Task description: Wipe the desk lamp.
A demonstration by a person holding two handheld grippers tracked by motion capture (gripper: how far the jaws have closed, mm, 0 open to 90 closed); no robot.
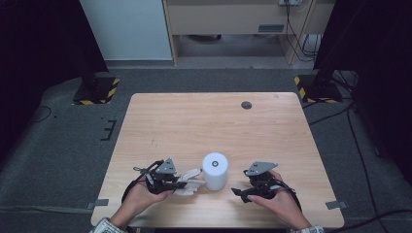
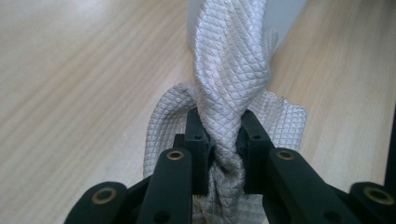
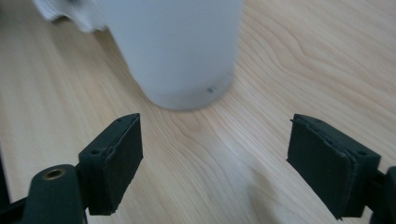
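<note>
Our left hand-held gripper (image 2: 224, 149) clamps the twisted cloth (image 2: 231, 79); our right hand-held gripper (image 3: 215, 154) gapes before the cup (image 3: 177, 46), whose top is cut off.

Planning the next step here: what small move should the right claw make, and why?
Probably ease the right claw forward around the white cylinder and close: its jaws stand open just short of it, while the left claw grips the cloth against it.
</note>
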